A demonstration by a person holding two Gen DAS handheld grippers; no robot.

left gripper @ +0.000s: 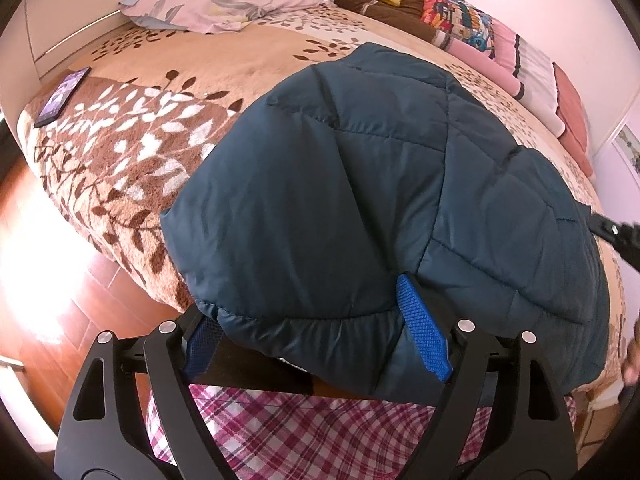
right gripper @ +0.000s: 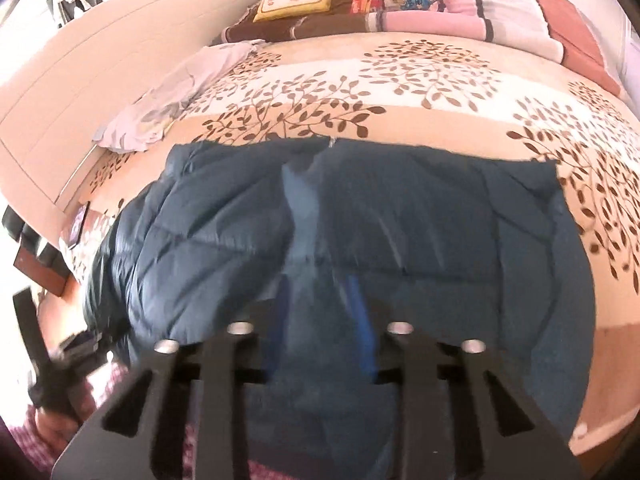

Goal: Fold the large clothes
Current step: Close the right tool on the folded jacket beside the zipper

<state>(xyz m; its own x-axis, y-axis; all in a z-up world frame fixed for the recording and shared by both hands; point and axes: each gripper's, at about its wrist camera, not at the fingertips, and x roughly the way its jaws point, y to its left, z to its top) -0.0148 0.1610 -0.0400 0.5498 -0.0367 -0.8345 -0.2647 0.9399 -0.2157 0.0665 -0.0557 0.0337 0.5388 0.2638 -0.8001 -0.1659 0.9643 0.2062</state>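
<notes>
Bed (left gripper: 248,64): jacket (left gripper: 360,184) hem between left gripper (left gripper: 316,340) pads, seemingly clamped.

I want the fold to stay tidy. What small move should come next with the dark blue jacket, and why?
Probably carry the near hem forward toward the far edge. The left hand-held gripper has the puffy hem of the dark blue jacket between its fingers, bunched at the near edge of the bed. The right hand-held gripper is over the jacket too, though blur hides its grip.
</notes>
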